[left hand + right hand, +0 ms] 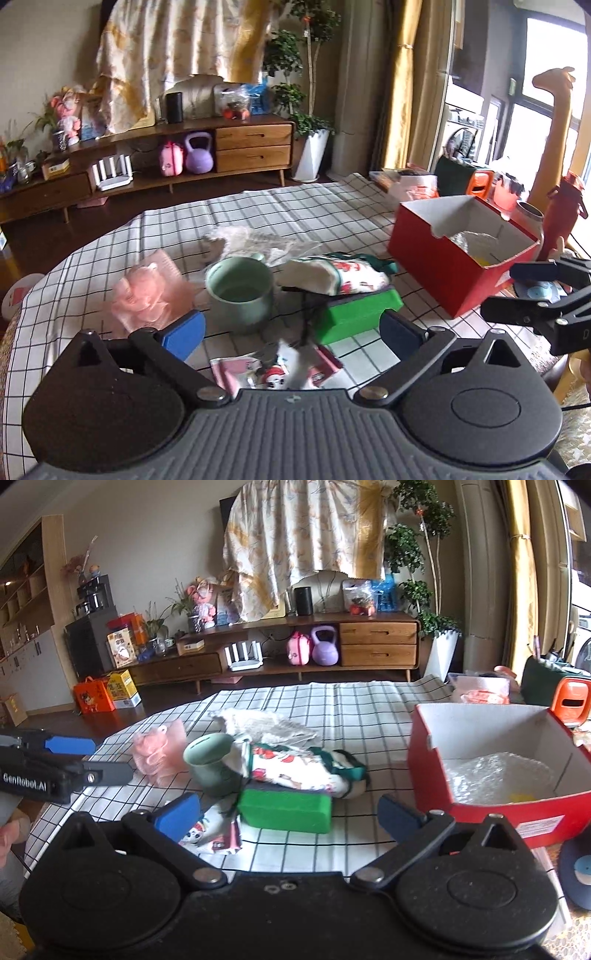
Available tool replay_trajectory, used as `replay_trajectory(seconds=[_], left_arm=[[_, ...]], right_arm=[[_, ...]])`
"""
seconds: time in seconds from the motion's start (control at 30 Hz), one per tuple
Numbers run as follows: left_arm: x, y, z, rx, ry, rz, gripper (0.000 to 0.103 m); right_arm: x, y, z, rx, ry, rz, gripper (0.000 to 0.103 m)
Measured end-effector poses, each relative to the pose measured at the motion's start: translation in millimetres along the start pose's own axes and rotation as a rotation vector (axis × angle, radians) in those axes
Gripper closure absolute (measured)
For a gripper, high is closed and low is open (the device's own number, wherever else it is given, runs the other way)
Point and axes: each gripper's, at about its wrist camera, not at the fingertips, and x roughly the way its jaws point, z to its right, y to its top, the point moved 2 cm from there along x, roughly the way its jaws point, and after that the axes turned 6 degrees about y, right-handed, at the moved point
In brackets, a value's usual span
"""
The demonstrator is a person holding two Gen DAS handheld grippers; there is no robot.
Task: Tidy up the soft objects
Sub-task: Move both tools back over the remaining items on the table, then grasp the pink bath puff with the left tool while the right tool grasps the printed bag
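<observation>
Both our grippers, left (291, 332) and right (290, 814), hang with jaws spread wide and nothing between them. The soft things lie mid-table: pink bath pouf (157, 751), printed cloth bundle (295, 768), green sponge block (286, 810). We should take the sponge squarely by its long sides (clear of the mug (210, 766)) and carry it to the red box (432, 771).

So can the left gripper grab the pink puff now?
Probably yes. The left gripper is open and empty, and the pink puff lies just beyond its left finger on the cloth. Nothing lies on it; the green mug stands beside it, so it must swing left a little.
</observation>
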Motion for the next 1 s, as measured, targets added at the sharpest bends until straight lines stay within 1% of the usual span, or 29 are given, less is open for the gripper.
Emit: replay_trajectory(seconds=[0.1,0.3,0.47,0.6,0.77,1.0], left_arm=[[5,-3,-19,-0.036,0.009,-0.002,0.0],[17,-8,-53,-0.091,0.061,0.01,0.0],[31,-9,-75,-0.097,0.121,0.036,0.0],[53,-10,-95,-0.145,0.139,0.014,0.0],[83,-11,-110,-0.138,0.209,0.0,0.0],[126,-11,-121,-0.16,0.287,-0.051,0.0]], right_arm=[[11,-4,-7,0.004,0.011,-0.016,0.0],[28,-9,-19,-0.031,0.012,-0.046,0.001],[41,-4,-22,-0.067,-0.002,-0.048,0.001],[56,-1,-23,-0.09,0.004,-0.064,0.001],[77,4,-20,-0.122,0.002,-0.081,0.002],[111,10,-16,-0.178,-0.021,-0.105,0.005]])
